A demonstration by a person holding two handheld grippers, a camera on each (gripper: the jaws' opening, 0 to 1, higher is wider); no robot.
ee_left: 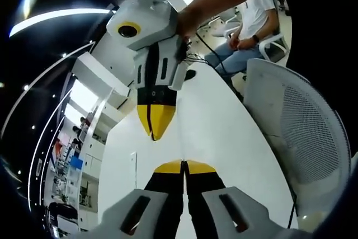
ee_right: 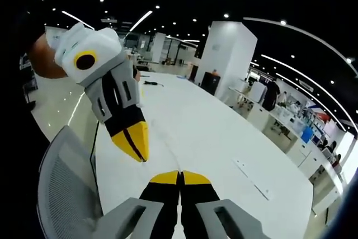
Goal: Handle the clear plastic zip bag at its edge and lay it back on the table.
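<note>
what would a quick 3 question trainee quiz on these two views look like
1. True or false: the right gripper has its fingers spread wide.
2. What lies ahead of the left gripper? A) a white table B) a sink C) a carpet
3. Fill in: the grey mesh-backed thing beside the table is a ____.

Key: 1 false, the fingers are shut together. 2 A. 3 chair.
</note>
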